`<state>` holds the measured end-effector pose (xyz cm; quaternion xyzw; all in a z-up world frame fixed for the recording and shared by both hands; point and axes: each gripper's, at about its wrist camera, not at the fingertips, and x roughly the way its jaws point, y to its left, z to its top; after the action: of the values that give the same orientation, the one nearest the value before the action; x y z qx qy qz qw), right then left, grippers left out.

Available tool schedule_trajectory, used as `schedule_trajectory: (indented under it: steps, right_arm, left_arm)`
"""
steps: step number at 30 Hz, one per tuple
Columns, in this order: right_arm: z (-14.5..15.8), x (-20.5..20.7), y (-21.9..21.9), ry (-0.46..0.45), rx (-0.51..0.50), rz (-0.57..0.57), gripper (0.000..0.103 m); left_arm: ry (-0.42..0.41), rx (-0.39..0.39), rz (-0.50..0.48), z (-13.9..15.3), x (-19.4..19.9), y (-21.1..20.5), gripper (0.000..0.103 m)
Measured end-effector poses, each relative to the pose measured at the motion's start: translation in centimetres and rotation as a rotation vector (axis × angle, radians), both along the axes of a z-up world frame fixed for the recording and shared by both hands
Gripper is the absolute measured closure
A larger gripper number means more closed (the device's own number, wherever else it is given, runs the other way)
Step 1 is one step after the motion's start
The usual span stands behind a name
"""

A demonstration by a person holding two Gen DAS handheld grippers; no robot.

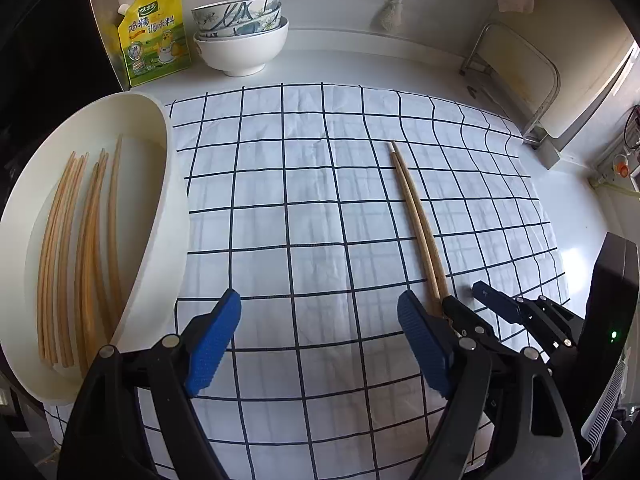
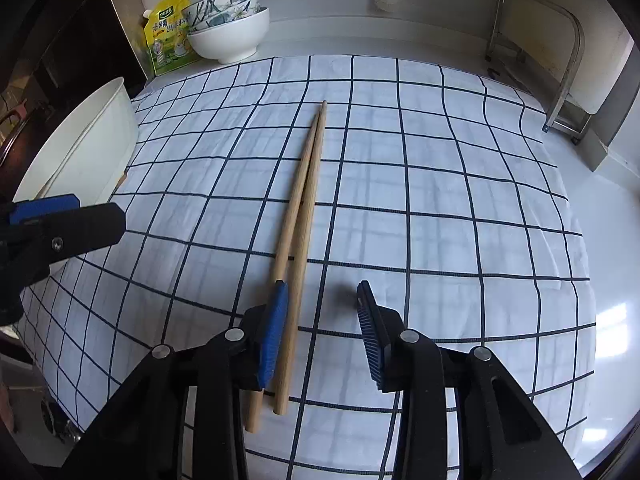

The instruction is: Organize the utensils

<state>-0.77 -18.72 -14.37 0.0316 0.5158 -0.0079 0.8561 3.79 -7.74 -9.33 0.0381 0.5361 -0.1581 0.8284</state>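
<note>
A chopstick pair is being straddled by the right gripper, jaws spread and nothing clamped. The left gripper is being held wide open and empty beside the white tub at the cloth's left edge.

The near ends of the pair of chopsticks are hidden behind the right gripper in the left wrist view. The white tub is cut off by the left gripper in the right wrist view.

Matt wooden chopsticks lie on creased checked cloth; a smooth white plastic tub, glossy ceramic bowls and ribbed blue gripper pads surround them.
</note>
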Motion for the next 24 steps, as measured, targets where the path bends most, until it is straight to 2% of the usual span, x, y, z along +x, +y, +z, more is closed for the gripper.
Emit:
schedule_trajectory:
  steps: [2,4,5,6,14,24]
  right_arm:
    - [0.0,-0.2,0.2,-0.008,-0.023,0.013,0.072]
    - [0.0,-0.1,0.3,-0.015,-0.023,0.017,0.083]
    - [0.0,0.0,0.3,-0.016,-0.022,0.017,0.093]
    - [0.0,0.1,0.2,-0.016,-0.017,0.018,0.097]
    - [0.1,-0.9,-1.7,-0.022,0.019,-0.008,0.097]
    - [0.3,-5.2,-6.7,-0.006,0.028,-0.092,0.097]
  left_arm:
    - [0.000,0.001,0.002,-0.1,0.0,-0.1,0.024]
    - [0.002,0.001,0.003,-0.2,0.0,-0.2,0.024]
    - [0.004,0.003,0.003,-0.2,-0.1,-0.3,0.024]
    - [0.004,0.004,0.001,-0.3,-0.1,-0.5,0.024]
    - [0.006,-0.003,-0.022,-1.2,-0.3,-3.0,0.022]
    - [0.019,0.021,-0.038,-4.0,0.3,-6.7,0.020]
